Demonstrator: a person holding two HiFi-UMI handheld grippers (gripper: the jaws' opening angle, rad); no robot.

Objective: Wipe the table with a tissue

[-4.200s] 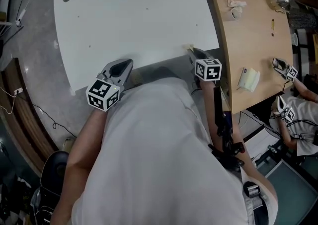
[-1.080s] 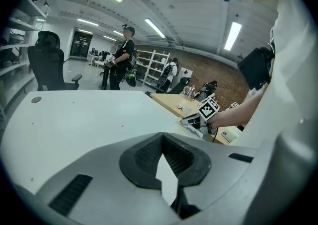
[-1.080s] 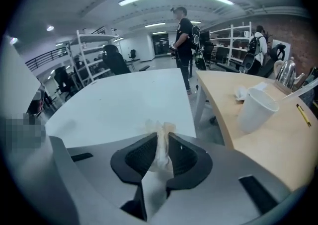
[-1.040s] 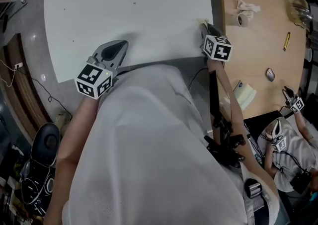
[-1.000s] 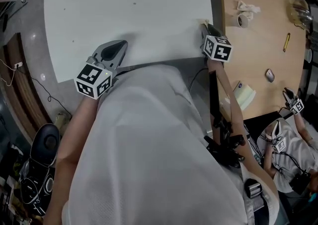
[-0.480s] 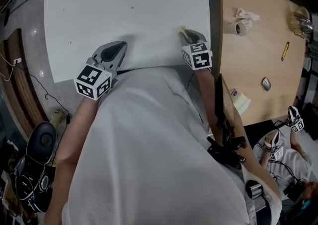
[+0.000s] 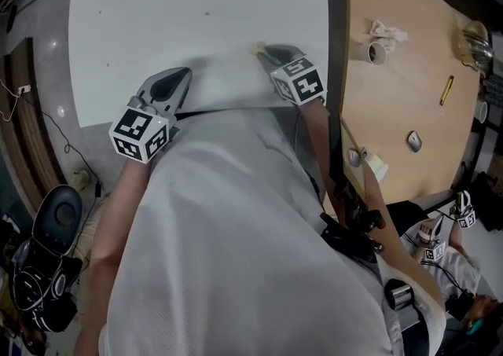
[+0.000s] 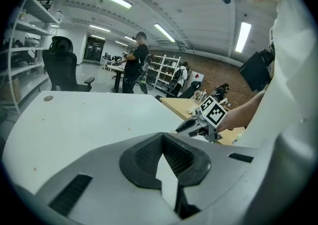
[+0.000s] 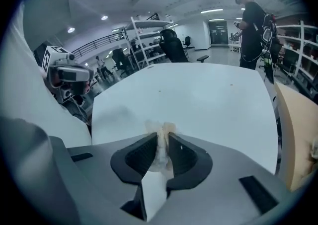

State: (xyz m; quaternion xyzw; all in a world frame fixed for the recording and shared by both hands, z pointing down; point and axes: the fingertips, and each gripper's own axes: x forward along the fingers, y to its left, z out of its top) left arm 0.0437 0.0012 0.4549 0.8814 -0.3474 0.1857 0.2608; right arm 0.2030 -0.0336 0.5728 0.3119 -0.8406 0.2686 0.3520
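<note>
Left tool [image 7: 179,76] sat at about 9 o'clock of the other one, low over the near edge of the white bench [image 7: 196,9]. Its jaws were closed tip to tip with nothing in them. Idle, by the look of it.

Right tool [image 7: 266,51] was at the bench's near edge too, nosed down toward 11 o'clock. Its jaws were partly closed, pinching the tissue [image 9: 161,130]. The wad ran up between the pads and only a small frayed tuft stuck out past the tips, down at the bench surface. Contact could not be confirmed from these views.

Risks, judged from this:
- The tuft was short. With too steep a tilt, the tips would scrape the bench instead of the tissue and nothing would get wiped.
- The grip was narrow on soft paper. Drag against the surface could tear it or pull it out of the pads, more so on a long stroke toward 12 o'clock.
- The stroke sat right at the 6 o'clock edge. A slip that way would run off the bench into the person's shirt [image 7: 236,229], which hid part of that edge.
- A sweep toward 9 o'clock would head for the parked left tool, so a bump was likely unless that one moved.
- At 3 o'clock the wooden bench [image 7: 401,103] butted close, so an overshoot that way would hit its edge.
- Most of the white bench lay out toward 12 o'clock, and reaching there could strain the hold.
</note>
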